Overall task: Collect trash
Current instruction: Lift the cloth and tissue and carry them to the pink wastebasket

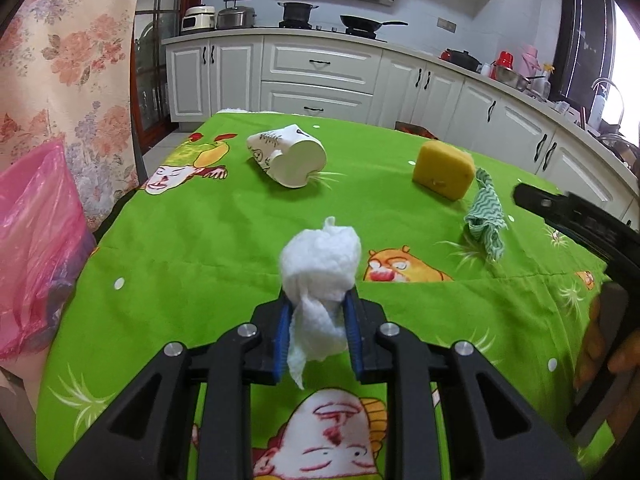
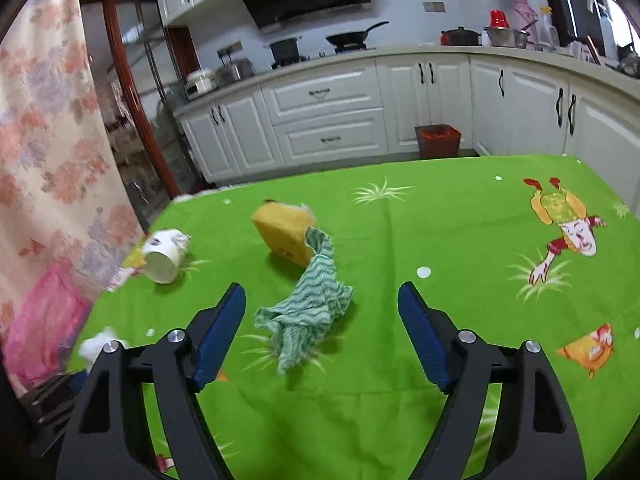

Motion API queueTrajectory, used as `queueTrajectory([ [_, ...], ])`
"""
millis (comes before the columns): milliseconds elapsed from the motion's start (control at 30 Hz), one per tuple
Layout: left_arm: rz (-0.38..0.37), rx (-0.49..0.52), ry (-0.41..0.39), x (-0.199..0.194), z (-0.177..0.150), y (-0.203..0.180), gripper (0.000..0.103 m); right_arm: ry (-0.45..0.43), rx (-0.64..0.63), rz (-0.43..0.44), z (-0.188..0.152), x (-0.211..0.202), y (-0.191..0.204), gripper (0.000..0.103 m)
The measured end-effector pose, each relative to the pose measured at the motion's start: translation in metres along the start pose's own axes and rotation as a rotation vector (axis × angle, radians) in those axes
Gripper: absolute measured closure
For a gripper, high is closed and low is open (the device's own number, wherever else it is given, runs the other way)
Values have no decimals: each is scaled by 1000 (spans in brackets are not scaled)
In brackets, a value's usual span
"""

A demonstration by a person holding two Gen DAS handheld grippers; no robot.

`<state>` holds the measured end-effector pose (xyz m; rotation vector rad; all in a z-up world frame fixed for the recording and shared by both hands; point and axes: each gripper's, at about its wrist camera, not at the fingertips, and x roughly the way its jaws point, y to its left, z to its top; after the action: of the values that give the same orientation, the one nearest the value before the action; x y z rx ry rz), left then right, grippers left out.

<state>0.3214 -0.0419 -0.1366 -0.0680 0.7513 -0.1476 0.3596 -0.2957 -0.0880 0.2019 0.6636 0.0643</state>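
My left gripper (image 1: 319,300) is shut on a crumpled white tissue (image 1: 320,264) and holds it just above the green tablecloth (image 1: 200,240). A white paper cup (image 1: 286,156) lies on its side further back. A yellow sponge (image 1: 443,174) and a green-and-white rag (image 1: 486,216) lie to the right. In the right wrist view my right gripper (image 2: 321,296) is open and empty, with the rag (image 2: 308,308) lying between and just ahead of its fingers, the sponge (image 2: 285,232) behind it and the cup (image 2: 165,256) to the left.
A pink plastic bag (image 1: 36,260) hangs at the table's left edge, also in the right wrist view (image 2: 44,324). A flowered curtain (image 1: 68,60) is behind it. A brown bin (image 2: 438,141) stands on the floor by the white kitchen cabinets (image 2: 328,120).
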Motion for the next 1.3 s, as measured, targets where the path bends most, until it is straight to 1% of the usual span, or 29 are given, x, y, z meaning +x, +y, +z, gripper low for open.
queueTrajectory([
  [133,-1,8,-4,-4,-1,2,80,70,-6,-23,-1,23,4,30],
  [167,-1,10,-5,-5,-2,1,80,83,-14,-29,-3,27,5,32],
  [233,-1,16,-6,-6,-3,0,80,120,-33,-38,-5,37,8,42],
  [267,-1,16,-5,-7,-4,0,80,131,-36,-31,-5,39,9,55],
  [300,-1,12,-5,-8,-4,1,80,137,-44,-25,-5,40,10,65],
  [400,2,2,-3,-8,-3,3,80,124,-74,-22,-7,36,15,75],
  [500,10,-4,-10,-11,-5,4,80,89,-89,-7,-12,24,18,82],
  [567,15,0,-13,-13,-6,4,80,66,-99,5,-18,12,20,82],
  [967,29,23,-28,-35,-23,0,80,15,-107,87,-47,-46,29,82],
  [1100,33,34,-36,-43,-30,0,80,6,-124,112,-56,-62,35,82],
  [1300,42,23,-60,-59,-34,8,80,2,-157,143,-66,-80,50,82],
])
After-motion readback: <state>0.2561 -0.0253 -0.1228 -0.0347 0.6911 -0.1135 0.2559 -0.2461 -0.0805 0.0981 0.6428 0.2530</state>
